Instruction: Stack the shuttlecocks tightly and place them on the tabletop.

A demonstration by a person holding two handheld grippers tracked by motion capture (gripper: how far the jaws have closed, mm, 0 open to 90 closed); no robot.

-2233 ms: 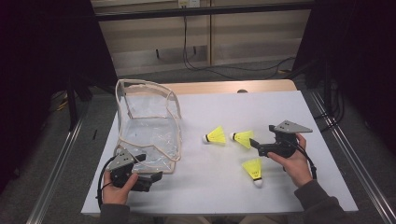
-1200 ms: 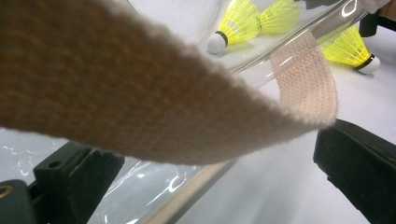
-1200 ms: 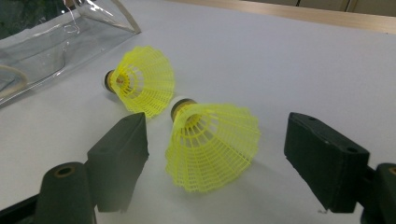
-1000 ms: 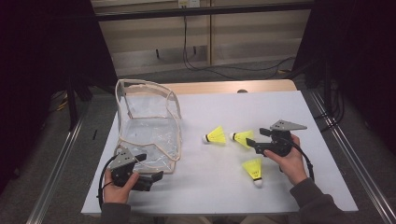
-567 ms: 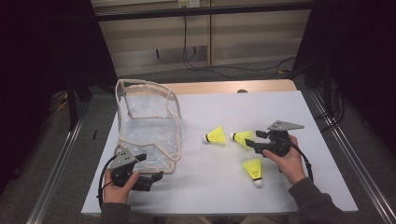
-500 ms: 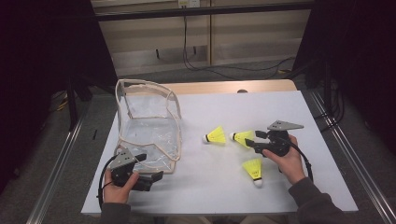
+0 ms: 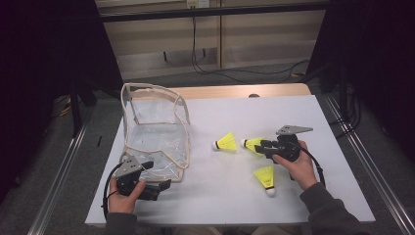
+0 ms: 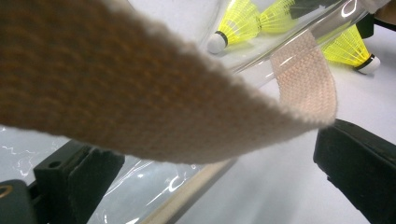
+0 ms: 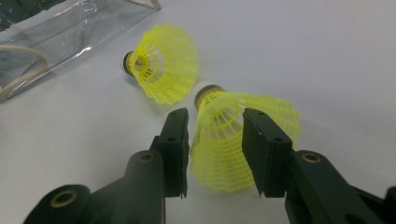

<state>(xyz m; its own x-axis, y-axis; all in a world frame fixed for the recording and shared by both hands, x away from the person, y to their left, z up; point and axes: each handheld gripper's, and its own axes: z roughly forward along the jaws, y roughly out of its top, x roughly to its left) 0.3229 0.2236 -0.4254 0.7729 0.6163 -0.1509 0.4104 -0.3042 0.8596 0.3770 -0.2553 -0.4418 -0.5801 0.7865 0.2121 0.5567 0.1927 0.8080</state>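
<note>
At the left side of the white table, the left gripper rests low and holds the edge of a clear plastic bag. In the left gripper view a woven beige strap of the bag runs across between the two black jaws; whether the pads really press on it, I cannot tell.

In the middle lies one yellow shuttlecock, on its side, cork toward the bag.

More to the right, the right gripper points leftward, toward the bag, and has a second shuttlecock between its jaws. The jaws have just been closing, and the pads now seem to squeeze the net skirt from both sides. Its long axis goes almost along the jaws, the cork end pointing away from the hand, toward the first shuttlecock. So I judge the right hand must carry it leftward to the bag's opening.

A third shuttlecock lies just in front of the right hand, cork toward the person.

The skirts are thin plastic lattice, cone-shaped and springy; the bag is glossy and wrinkled, with cloth trim.
</note>
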